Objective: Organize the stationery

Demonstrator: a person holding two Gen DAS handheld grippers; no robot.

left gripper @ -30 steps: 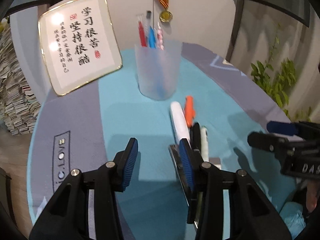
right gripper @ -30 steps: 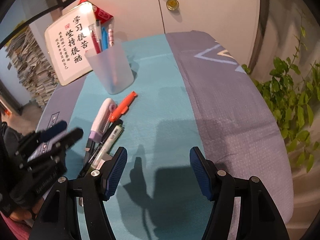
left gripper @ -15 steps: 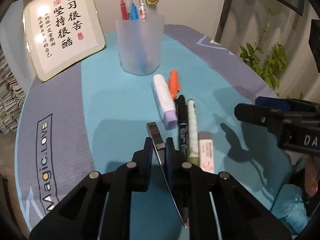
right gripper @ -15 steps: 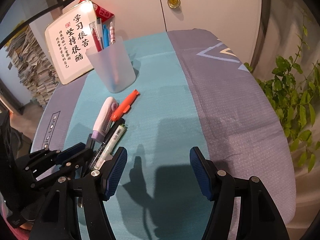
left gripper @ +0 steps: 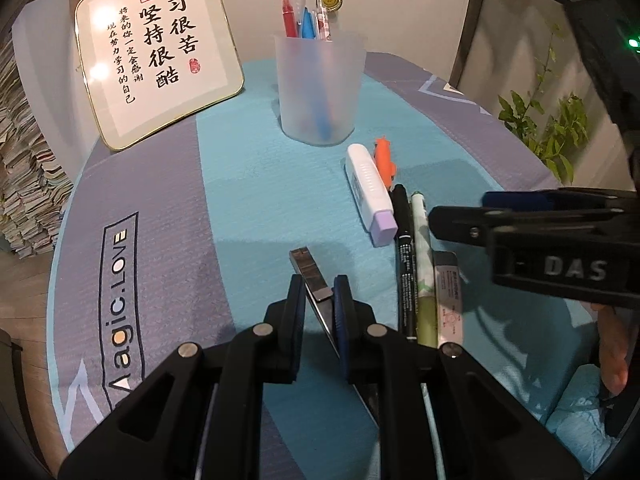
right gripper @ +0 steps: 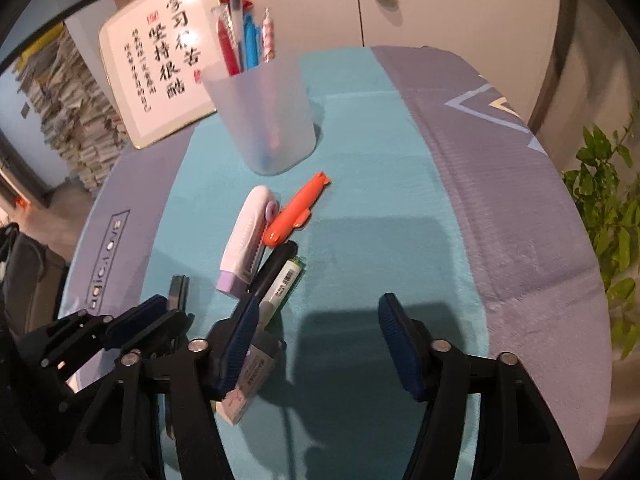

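Two tongs over the table [left gripper: 248, 200]: left tongs [left gripper: 318, 300] are clamped on a metal ruler [left gripper: 310, 274], its end poking ahead of the pads. Right of them lie a correction tape [left gripper: 370, 192], orange pen [right gripper: 296, 210], black marker [left gripper: 404, 240], green pen [left gripper: 422, 248] and eraser [left gripper: 448, 292]. Right tongs [right gripper: 316, 320] hang spread wide, nothing between them, cup [right gripper: 260, 108] ahead

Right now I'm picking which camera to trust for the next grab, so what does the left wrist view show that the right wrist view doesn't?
Left wrist view only: the left tongs seen from behind, shut on the metal ruler, and the mat's Magic.LOVE lettering readable.

Right wrist view only: the right tongs open over bare blue mat, and the eraser partly hidden behind one of their fingers.

Both: the frosted pen cup, white-and-purple correction tape, orange fish-shaped pen, black marker, green pen and framed calligraphy.
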